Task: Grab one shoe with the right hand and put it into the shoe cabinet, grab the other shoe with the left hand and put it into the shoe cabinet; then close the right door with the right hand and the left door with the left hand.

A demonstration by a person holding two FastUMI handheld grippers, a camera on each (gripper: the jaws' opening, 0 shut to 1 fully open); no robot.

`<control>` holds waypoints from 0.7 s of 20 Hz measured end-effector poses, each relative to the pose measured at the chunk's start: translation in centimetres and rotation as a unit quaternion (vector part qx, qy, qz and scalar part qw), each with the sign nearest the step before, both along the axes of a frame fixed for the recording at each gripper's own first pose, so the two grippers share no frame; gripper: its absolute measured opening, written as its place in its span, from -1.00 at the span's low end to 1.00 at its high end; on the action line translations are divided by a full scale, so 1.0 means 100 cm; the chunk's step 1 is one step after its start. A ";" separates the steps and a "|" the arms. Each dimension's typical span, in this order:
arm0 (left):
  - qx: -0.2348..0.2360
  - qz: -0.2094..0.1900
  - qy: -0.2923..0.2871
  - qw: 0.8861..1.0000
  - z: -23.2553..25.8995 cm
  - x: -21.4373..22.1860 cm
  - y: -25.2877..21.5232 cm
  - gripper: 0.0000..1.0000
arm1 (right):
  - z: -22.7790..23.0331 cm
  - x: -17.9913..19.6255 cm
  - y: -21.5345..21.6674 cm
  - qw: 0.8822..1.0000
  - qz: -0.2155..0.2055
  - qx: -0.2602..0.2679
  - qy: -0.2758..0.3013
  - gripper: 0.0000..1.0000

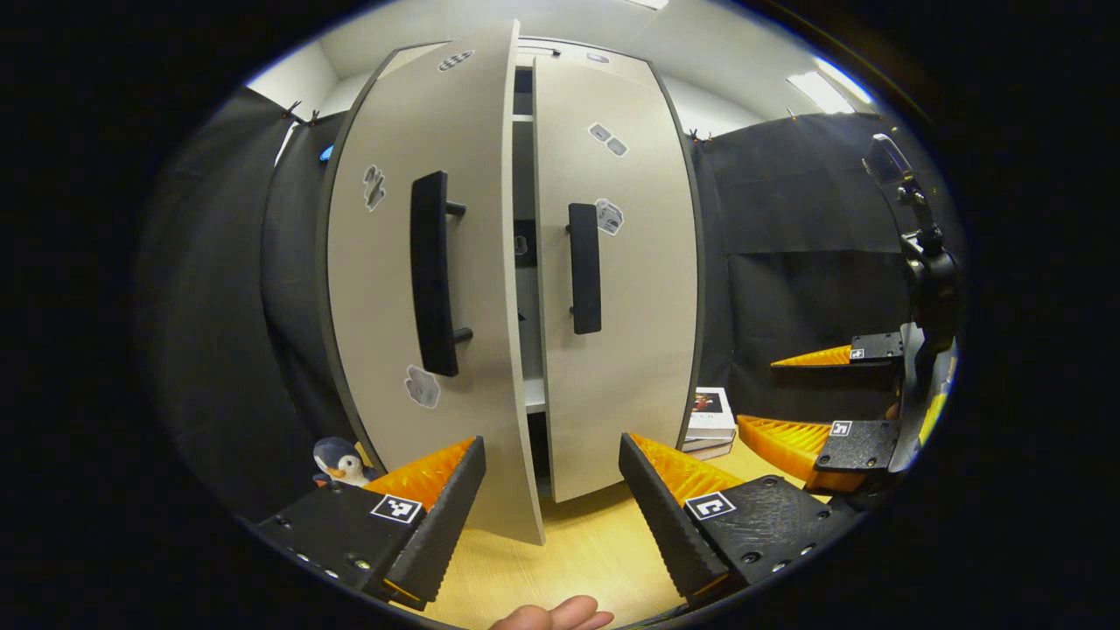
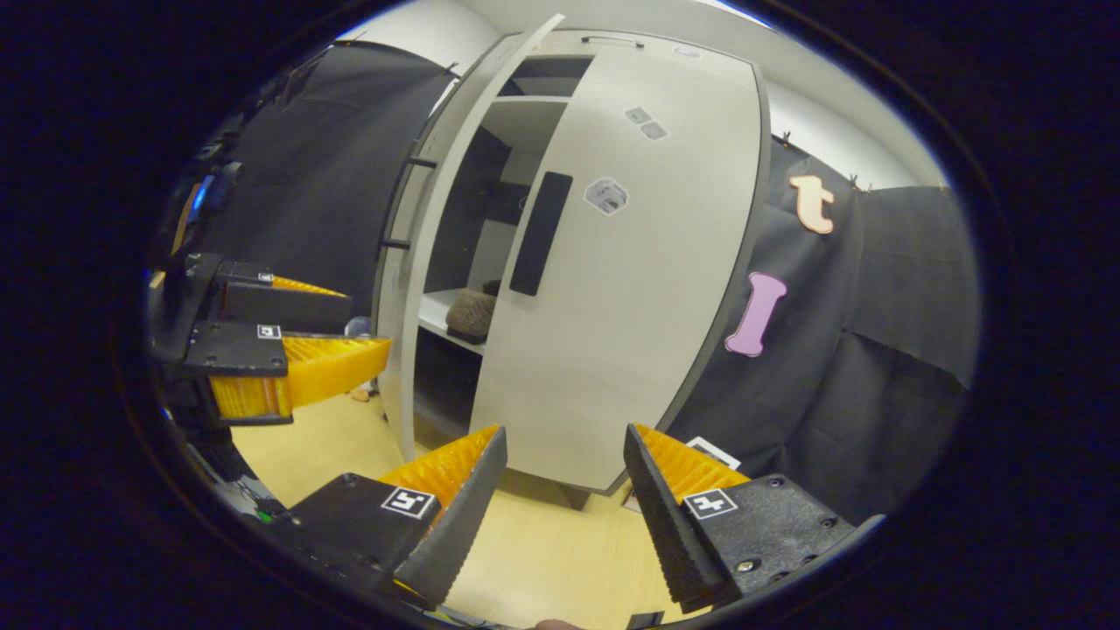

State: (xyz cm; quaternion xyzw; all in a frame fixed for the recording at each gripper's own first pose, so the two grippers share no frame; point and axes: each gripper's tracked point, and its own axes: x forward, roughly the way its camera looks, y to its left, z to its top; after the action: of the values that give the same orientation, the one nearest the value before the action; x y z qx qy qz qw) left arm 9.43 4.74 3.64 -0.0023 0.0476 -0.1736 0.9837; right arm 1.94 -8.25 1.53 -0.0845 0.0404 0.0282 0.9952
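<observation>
Both grippers, left [image 1: 551, 490] and right [image 2: 564, 490], hung with fingers apart and empty before the cabinet [image 1: 612, 262]. One shoe [image 2: 471, 315] lay on the shelf inside; the other could not be made out. Right door [image 2: 630, 289] looked nearly closed, left door [image 1: 420, 289] ajar, probably awaiting its push.

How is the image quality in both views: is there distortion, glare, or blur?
Left gripper view: fisheye bends the left door and right door into curves; a ceiling light glares at top right; focus is sharp. Right gripper view: the right door bows likewise; the cabinet interior lies in shadow, the shoe dim.
</observation>
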 end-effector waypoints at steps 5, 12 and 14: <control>-0.009 0.061 -0.046 0.997 0.015 -0.008 0.029 0.87 | 0.029 -0.024 0.015 0.990 -0.058 0.109 -0.069 0.80; -0.017 0.071 -0.095 0.993 0.029 -0.017 0.030 0.92 | 0.028 -0.030 0.015 0.980 -0.085 0.162 -0.077 0.99; -0.020 0.090 -0.088 0.992 0.028 -0.018 0.035 0.92 | 0.027 -0.028 0.005 0.981 -0.098 0.148 -0.077 0.99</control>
State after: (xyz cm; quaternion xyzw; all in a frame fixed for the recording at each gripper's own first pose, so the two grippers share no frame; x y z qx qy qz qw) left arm 7.67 8.21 6.45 -0.0106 -0.0427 -0.0847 0.9954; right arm -0.87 -7.73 4.28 0.0657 -0.0331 -0.0701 0.9948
